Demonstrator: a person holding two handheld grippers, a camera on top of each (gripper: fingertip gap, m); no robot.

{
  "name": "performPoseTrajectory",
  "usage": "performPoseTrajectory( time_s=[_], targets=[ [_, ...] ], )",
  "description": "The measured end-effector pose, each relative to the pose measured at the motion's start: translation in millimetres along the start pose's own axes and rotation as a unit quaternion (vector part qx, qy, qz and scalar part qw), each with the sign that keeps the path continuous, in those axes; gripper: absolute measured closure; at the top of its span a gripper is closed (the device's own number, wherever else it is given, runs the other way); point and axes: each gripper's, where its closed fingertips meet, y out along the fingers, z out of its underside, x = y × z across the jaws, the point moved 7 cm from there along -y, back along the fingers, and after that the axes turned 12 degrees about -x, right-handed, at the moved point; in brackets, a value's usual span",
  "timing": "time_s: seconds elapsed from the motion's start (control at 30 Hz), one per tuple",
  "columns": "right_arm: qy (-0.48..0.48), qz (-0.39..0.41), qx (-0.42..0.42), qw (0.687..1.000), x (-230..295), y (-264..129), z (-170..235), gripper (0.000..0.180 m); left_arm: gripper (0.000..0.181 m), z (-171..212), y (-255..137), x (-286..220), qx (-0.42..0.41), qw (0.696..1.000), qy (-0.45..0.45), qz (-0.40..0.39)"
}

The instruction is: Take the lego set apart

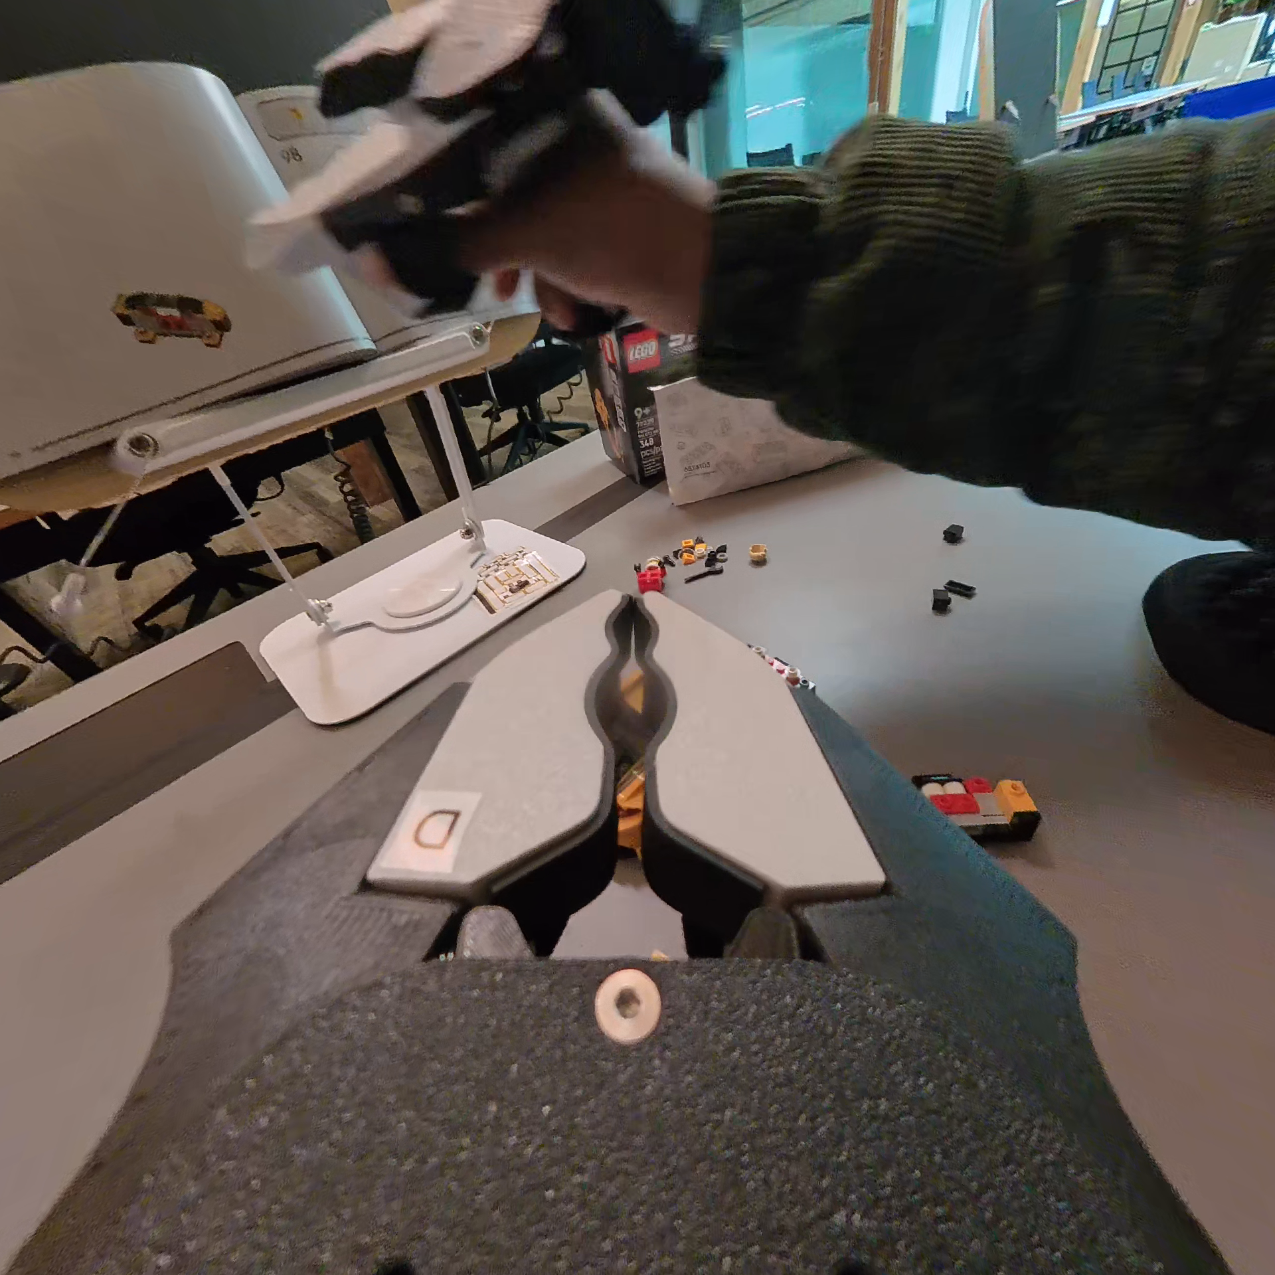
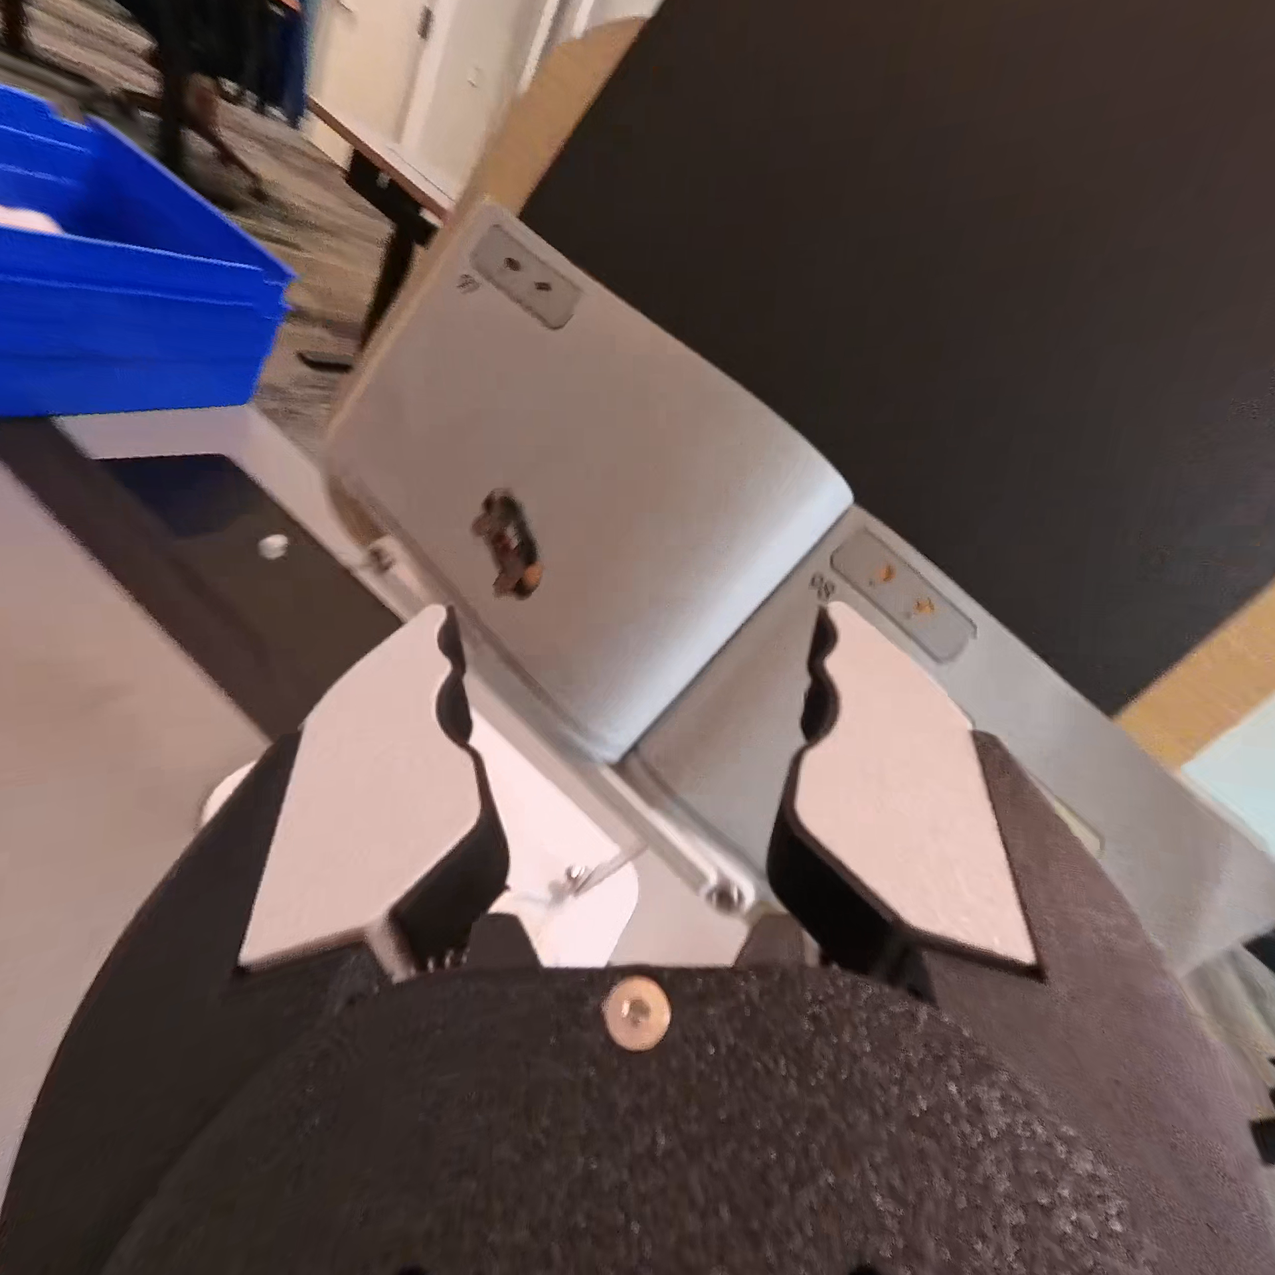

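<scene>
Pinching a yellow-and-black lego piece (image 1: 629, 807) between nearly closed fingers, the left gripper (image 1: 638, 610) sits low over the grey table (image 1: 1035, 1000); only slivers of the piece show in the narrow gap. Just to its right lies a small block of red, grey, white, yellow and black bricks (image 1: 980, 806), flat on the table. A few tiny bricks (image 1: 783, 668) peek out beside the right finger. Farther out, a cluster of loose small parts (image 1: 686, 560) is scattered, with three black bits (image 1: 952, 576) well apart to the right. A white laptop stand (image 1: 386, 641) rests left of these, carrying a silver laptop (image 1: 138, 262) with a car sticker on its lid. Beyond the parts stand a lego box (image 1: 628, 407) and a white paper bag (image 1: 731, 441).

Above the table, blurred, the right gripper (image 2: 635, 648) is held up in a hand (image 1: 607, 234) with a dark green knitted sleeve (image 1: 1000, 310). Its fingers are spread wide with nothing between them, pointing toward the laptop lid. Blue bins (image 2: 124, 303) sit at the far left.
</scene>
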Motion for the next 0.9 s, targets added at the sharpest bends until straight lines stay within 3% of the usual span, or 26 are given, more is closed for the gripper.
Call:
performPoseTrajectory(
  time_s=[0.13, 0.23, 0.37, 0.57, 0.9],
  targets=[
    [-0.033, 0.07, 0.028, 0.997, -0.7, 52.8, 5.3, 0.073, 0.181, 5.0, -2.3, -6.5, 0.008, 1.0, -0.009, 0.017],
    [-0.042, 0.099, 0.039, 0.993, -2.6, 63.1, 17.0, 0.092, 0.181, 6.4, -3.0, -9.0, 0.012, 1.0, -0.006, 0.026],
    [-0.025, 0.109, 0.01, 0.994, -13.6, 50.8, 24.1, 0.121, 0.181, 5.3, -4.6, -7.8, 0.008, 0.999, -0.014, 0.032],
    [0.036, 0.093, -0.031, 0.995, -40.5, 23.3, 28.4, 0.14, 0.181, 4.8, -0.5, -1.1, 0.005, 0.999, -0.037, 0.03],
    [0.125, 0.063, -0.049, 0.989, -72.8, -3.2, 44.5, 0.146, 0.172, -39.7, 53.0, 69.9, -0.021, 0.996, -0.083, 0.004]
  ],
)
